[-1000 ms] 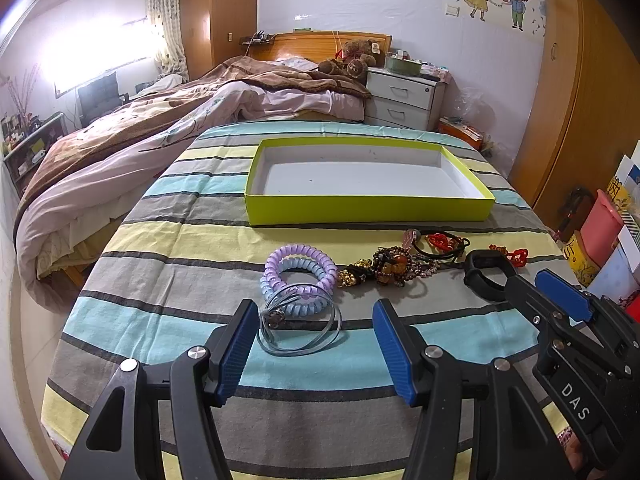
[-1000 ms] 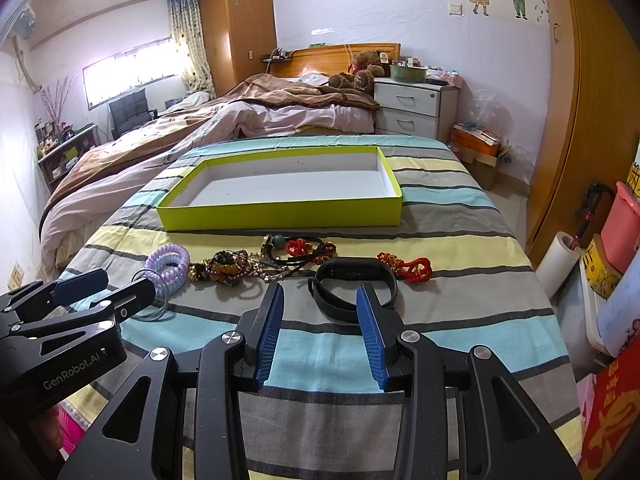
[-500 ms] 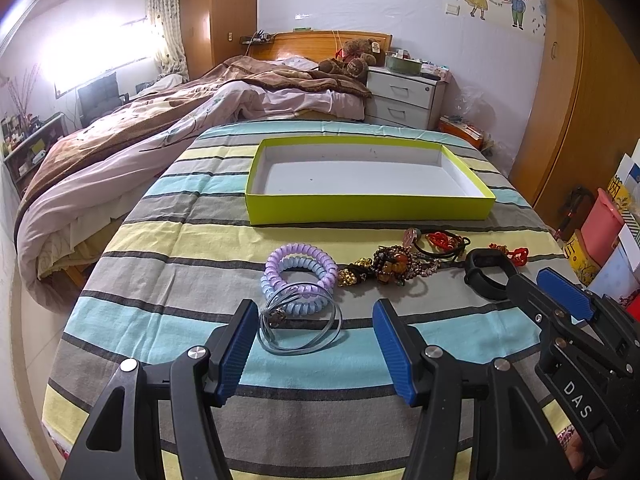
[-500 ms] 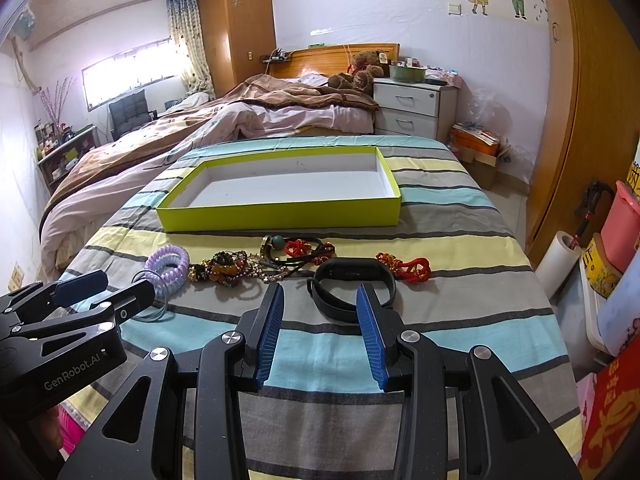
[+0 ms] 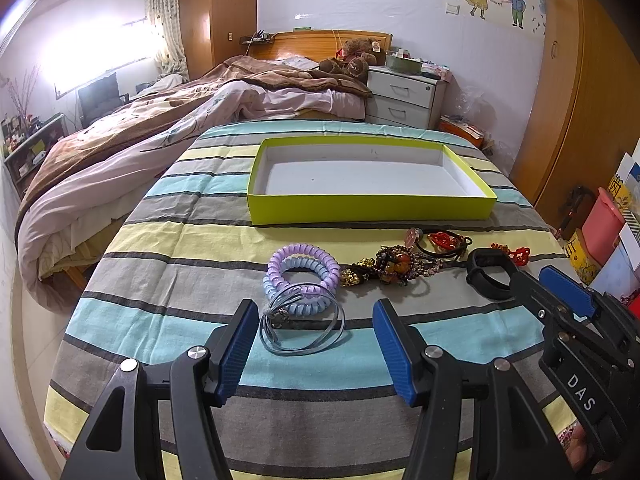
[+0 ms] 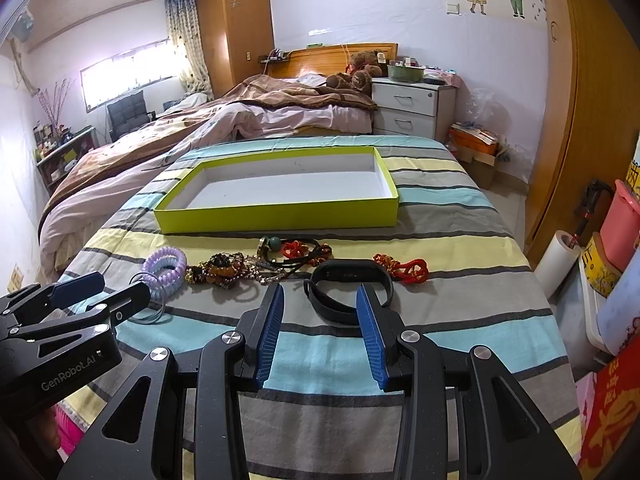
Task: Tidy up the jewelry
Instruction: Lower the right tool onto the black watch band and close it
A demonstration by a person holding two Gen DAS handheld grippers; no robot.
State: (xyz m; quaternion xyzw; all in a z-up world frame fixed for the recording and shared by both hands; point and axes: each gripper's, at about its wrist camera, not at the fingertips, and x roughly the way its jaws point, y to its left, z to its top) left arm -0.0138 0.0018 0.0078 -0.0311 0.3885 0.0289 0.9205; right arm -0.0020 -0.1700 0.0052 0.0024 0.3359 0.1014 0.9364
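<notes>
An empty yellow-green tray (image 5: 368, 208) (image 6: 280, 212) lies on the striped table. In front of it is a row of jewelry: purple and blue coil bands (image 5: 300, 272) (image 6: 166, 266), thin grey bangles (image 5: 300, 328), a brown beaded pile (image 5: 396, 266) (image 6: 228, 270), a black cord with red knot (image 5: 444, 240) (image 6: 300, 250), a black wristband (image 5: 488, 276) (image 6: 344, 284) and a red knot (image 5: 516, 254) (image 6: 404, 268). My left gripper (image 5: 312, 344) is open just before the bangles. My right gripper (image 6: 320, 328) is open just before the wristband.
A bed with brown and pink blankets (image 5: 140, 140) runs along the left. A white nightstand (image 5: 404, 96) stands behind the table. Wooden wardrobe doors (image 5: 580, 100) and pink and yellow boxes (image 5: 600, 232) are at the right. A paper roll (image 6: 560, 260) stands by the table's right edge.
</notes>
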